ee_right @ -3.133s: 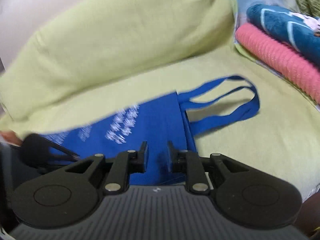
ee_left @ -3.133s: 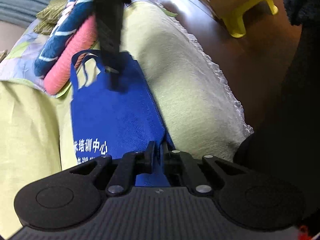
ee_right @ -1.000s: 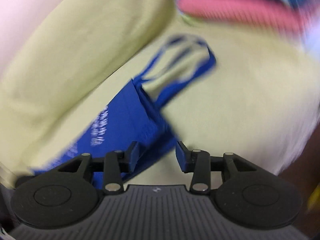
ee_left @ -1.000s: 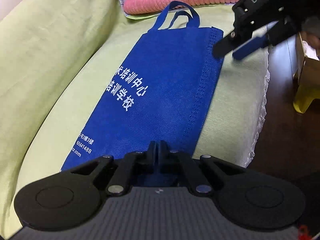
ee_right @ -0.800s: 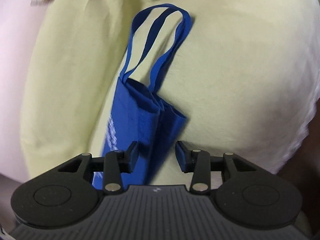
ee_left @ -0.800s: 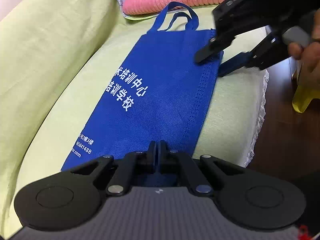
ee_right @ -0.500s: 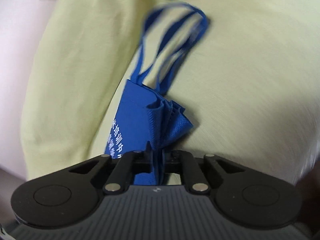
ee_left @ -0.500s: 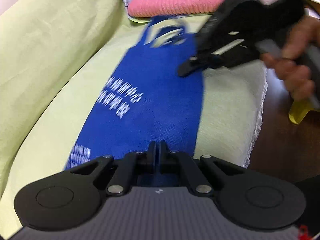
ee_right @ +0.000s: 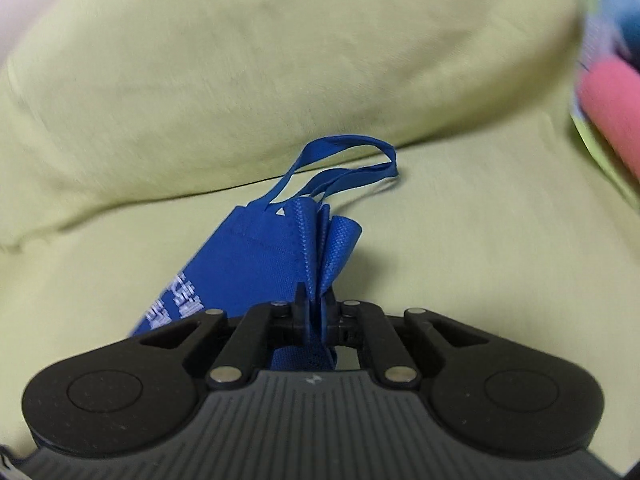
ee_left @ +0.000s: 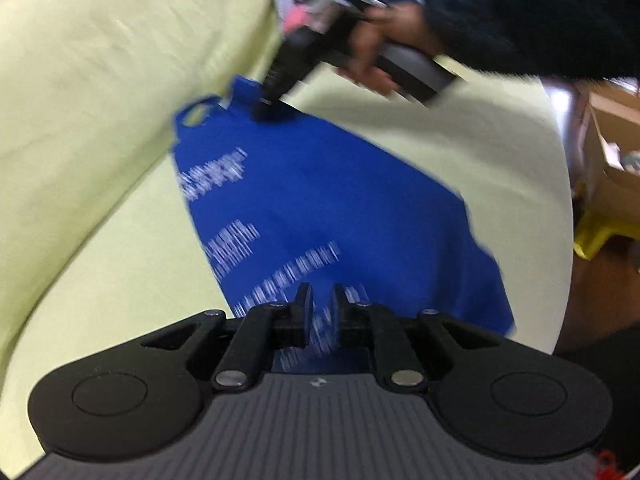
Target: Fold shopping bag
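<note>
The blue shopping bag (ee_left: 340, 208) with white print lies on the sofa seat, blurred by motion, turned at a slant. My left gripper (ee_left: 322, 308) hangs over its bottom end, open by a narrow gap, with the print showing between the fingers. In the right wrist view my right gripper (ee_right: 316, 304) is shut on the bag's (ee_right: 256, 264) bunched top corner. The two handles (ee_right: 352, 160) trail toward the backrest. The left wrist view shows the right gripper (ee_left: 268, 100) at the bag's far top edge, held by a hand (ee_left: 372, 52) in a dark sleeve.
A yellow-green cover (ee_left: 100, 80) drapes the sofa seat and backrest. Folded pink towel (ee_right: 612, 104) lies at the sofa's far end. Beyond the seat edge are a yellow stool (ee_left: 600, 232) and a cardboard box (ee_left: 616, 140) on a dark wood floor.
My right gripper closed on the bag's top corner and dragged it toward the backrest, slanting the bag. My left gripper's fingers, shut before, have parted slightly.
</note>
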Action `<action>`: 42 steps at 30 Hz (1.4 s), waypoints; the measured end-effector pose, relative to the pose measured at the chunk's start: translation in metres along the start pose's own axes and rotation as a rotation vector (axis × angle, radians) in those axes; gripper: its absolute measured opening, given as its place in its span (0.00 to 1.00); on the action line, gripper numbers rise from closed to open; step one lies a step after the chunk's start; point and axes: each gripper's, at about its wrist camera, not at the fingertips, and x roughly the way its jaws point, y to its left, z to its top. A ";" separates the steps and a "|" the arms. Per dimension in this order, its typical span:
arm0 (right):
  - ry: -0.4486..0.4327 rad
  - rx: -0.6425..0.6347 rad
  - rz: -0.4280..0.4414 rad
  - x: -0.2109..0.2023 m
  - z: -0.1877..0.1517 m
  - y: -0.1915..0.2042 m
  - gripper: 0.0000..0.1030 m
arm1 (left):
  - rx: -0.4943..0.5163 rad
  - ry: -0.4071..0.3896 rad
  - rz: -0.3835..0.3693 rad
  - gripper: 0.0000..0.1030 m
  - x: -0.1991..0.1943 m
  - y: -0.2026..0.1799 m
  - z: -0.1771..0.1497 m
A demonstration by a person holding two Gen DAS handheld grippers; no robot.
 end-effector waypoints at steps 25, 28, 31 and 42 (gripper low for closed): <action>0.132 0.178 0.234 -0.075 -0.119 0.034 0.00 | -0.063 -0.056 0.057 0.09 -0.033 0.025 0.007; 0.149 0.210 0.257 -0.072 -0.118 0.030 0.00 | -0.087 -0.109 0.077 0.08 -0.067 0.027 -0.004; 0.149 0.217 0.260 -0.069 -0.119 0.029 0.00 | -0.065 -0.108 0.063 0.09 -0.061 0.015 -0.005; 0.137 0.218 0.231 -0.072 -0.124 0.032 0.00 | 0.017 -0.104 0.010 0.18 -0.037 -0.027 -0.011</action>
